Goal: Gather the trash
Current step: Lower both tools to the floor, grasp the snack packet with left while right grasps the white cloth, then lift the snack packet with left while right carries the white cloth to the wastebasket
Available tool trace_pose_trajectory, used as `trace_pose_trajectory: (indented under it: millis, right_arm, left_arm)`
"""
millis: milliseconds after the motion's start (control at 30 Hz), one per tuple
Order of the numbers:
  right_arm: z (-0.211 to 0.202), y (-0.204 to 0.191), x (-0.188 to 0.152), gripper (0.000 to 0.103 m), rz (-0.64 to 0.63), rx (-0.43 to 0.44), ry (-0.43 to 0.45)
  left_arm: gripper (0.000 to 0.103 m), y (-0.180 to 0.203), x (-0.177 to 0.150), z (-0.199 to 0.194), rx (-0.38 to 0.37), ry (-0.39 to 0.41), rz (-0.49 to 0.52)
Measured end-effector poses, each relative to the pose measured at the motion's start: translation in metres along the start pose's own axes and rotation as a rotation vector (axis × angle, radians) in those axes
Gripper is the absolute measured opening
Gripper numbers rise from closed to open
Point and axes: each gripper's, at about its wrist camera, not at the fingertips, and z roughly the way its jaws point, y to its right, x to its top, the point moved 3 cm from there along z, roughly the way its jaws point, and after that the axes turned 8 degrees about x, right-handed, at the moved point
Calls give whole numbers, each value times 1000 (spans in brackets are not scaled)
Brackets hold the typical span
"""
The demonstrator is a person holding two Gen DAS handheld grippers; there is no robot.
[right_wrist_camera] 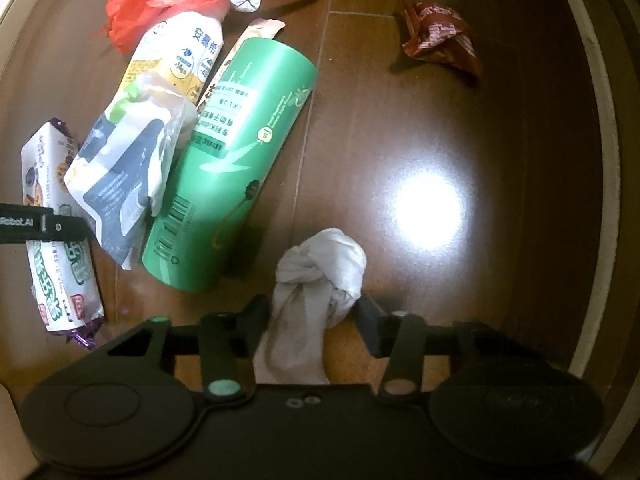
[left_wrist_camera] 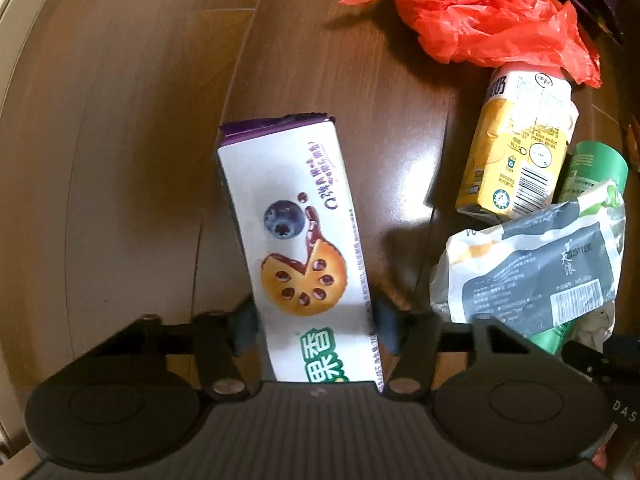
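In the left wrist view, a long white and purple cookie pack [left_wrist_camera: 296, 216] lies on the brown wooden floor. My left gripper [left_wrist_camera: 316, 326] points down over its near end, with the pads pressed on both long sides. In the right wrist view, a crumpled white tissue [right_wrist_camera: 320, 264] sits between the fingers of my right gripper [right_wrist_camera: 314, 316], which touch it on either side. The same cookie pack [right_wrist_camera: 60, 272] shows at the far left there, under a black part of the left gripper [right_wrist_camera: 40, 224].
A pile lies between the two grippers: a red plastic bag [left_wrist_camera: 492, 16], a yellow drink carton [left_wrist_camera: 516, 148], a grey and white wrapper [right_wrist_camera: 120, 168] and a green tube [right_wrist_camera: 236, 168]. A red-brown snack wrapper [right_wrist_camera: 440, 36] lies apart. A white baseboard [right_wrist_camera: 592, 160] edges the floor.
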Motion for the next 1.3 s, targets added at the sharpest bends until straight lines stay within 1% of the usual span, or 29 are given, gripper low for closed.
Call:
trace_pose_trajectory:
  millis: [67,167,233,300,367,467,600,667,833,867,1067,1133,1200,1300]
  right_arm:
    - [0,0,-1,22,-8,-2,2]
    - [-3,0,-2,12,-17,-2,9]
    - [-9,-3,-3,10,-33,-10,15]
    - [-18,-7,-6,9,-46,-7,17]
    - [-33,-10,-11,9,-66,-10,30]
    - [-65,-15,-20,9,-72,-5,45]
    - [-124,-29,-28,9,-85,6,74]
    - [-150,-36,-24,9,-91,10,93]
    - [-240,-56,-27,9,-96,6,158]
    - [-256,-60,-26,9,-95,8,170]
    - [-353,-89,-12,9,-89,18,254]
    - [-385,-103,-7,9,-74,43,268]
    - [-414,-116,-2,9,-84,49,297]
    - [-462,-135,6,9,-89,69,344]
  left_arm:
    - [45,2,1,-4,1,3,0]
    - [41,5,0,-11,20,-2,10]
    - [40,7,-3,-19,41,0,14]
    - [40,6,-6,-29,41,-8,-5]
    - [40,2,-11,-45,26,-20,-29]
    - [40,-5,-21,-79,23,-22,-38]
    - [40,-8,-38,-136,4,-2,-30]
    - [40,-17,-44,-167,-12,8,-25]
    - [40,-43,-54,-249,-33,42,-2]
    - [40,-53,-57,-265,-37,50,2]
    - [40,-74,-51,-365,-40,122,29]
    - [40,-81,-47,-402,-59,154,31]
    - [40,-89,-42,-438,-73,190,40]
    - [40,-96,-33,-483,-99,227,54]
